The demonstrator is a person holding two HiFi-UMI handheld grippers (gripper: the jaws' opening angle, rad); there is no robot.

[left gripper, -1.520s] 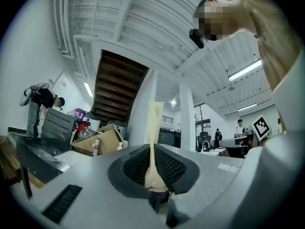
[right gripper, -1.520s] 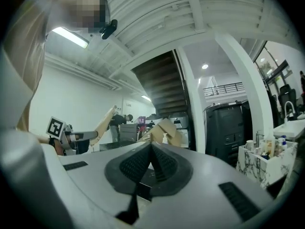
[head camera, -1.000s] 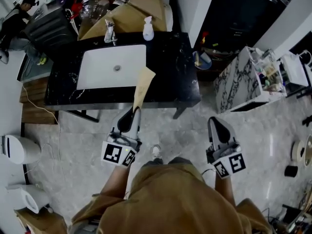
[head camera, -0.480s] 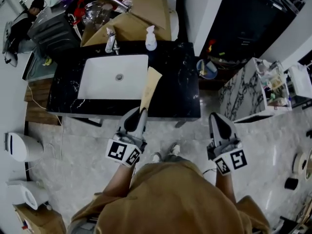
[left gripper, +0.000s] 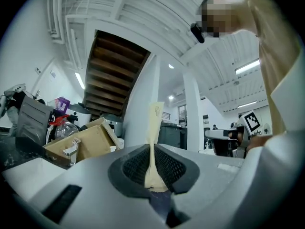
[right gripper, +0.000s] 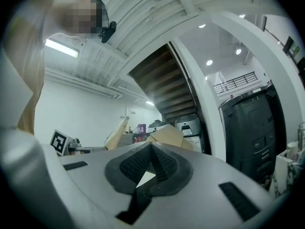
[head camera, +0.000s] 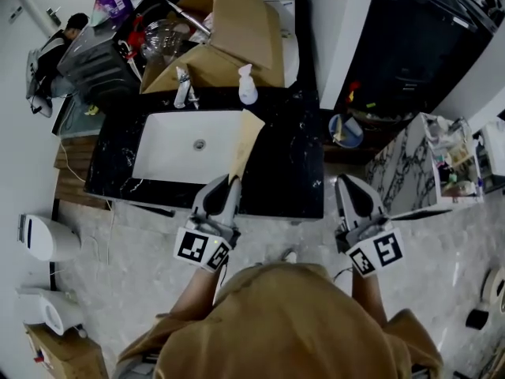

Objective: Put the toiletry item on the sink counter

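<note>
Toiletry item — between left gripper pads

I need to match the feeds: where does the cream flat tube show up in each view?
Head view: the cream flat squeeze tube is at centre, slanted, by the right edge of the white basin, with its base in the left gripper.
Left gripper view: at centre, upright, clamped between the jaws.
Right gripper view: lower left, small and slanted, beyond the jaws.
Shared landmark: the brown cardboard box.

Tube over sink R edge; bottle behind, prob. on counter.
</note>
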